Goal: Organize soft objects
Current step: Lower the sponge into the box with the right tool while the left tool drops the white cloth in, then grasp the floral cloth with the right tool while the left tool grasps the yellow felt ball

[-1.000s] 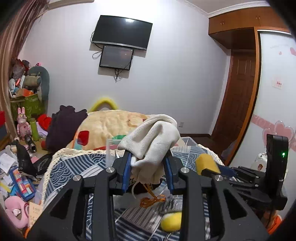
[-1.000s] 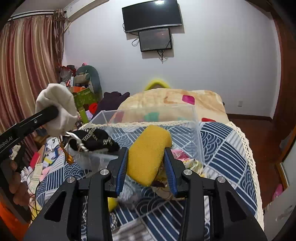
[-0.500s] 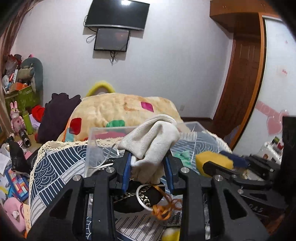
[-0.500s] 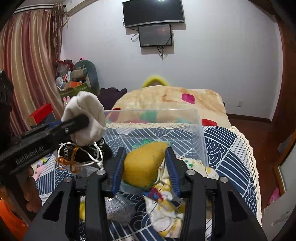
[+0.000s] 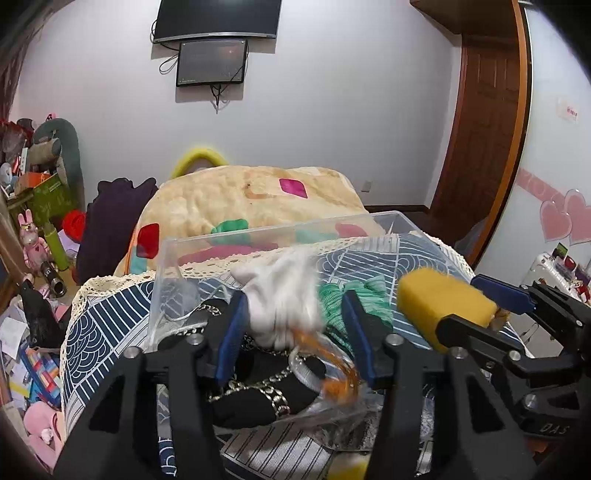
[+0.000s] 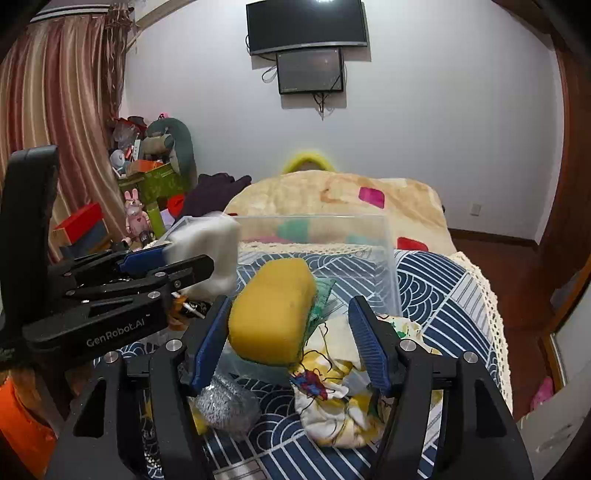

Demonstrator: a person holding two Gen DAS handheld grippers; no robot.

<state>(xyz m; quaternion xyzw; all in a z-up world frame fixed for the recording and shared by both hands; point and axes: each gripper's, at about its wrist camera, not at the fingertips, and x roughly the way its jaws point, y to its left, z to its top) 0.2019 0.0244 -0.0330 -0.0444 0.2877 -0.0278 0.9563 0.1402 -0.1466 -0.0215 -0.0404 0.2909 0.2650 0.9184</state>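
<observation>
Your left hand-held gripper [image 5: 291, 328] and right hand-held gripper [image 6: 288, 334] stand released over the clear bin [image 6: 384, 258]; regrip the light, compressible yellow sponge [image 6: 271, 310] and limp white cloth [image 5: 282, 299] mid-body.

1. Pale wall [image 6: 443, 110] carrying a dark television [image 6: 306, 24], with a smaller screen [image 6: 311, 71] just below it and loose cables hanging beneath.
2. Striped reddish curtain [image 6: 62, 122] at the left side.
3. Brown wooden door [image 5: 484, 129] at the right, beside a white panel bearing pink hearts [image 5: 561, 218].
4. Dark wooden floor [image 6: 517, 273].
5. Bed covered by a beige blanket [image 5: 251, 199] with coloured patches.
6. Clutter of boxes and plush toys [image 6: 155, 158] stacked in the left corner.
</observation>
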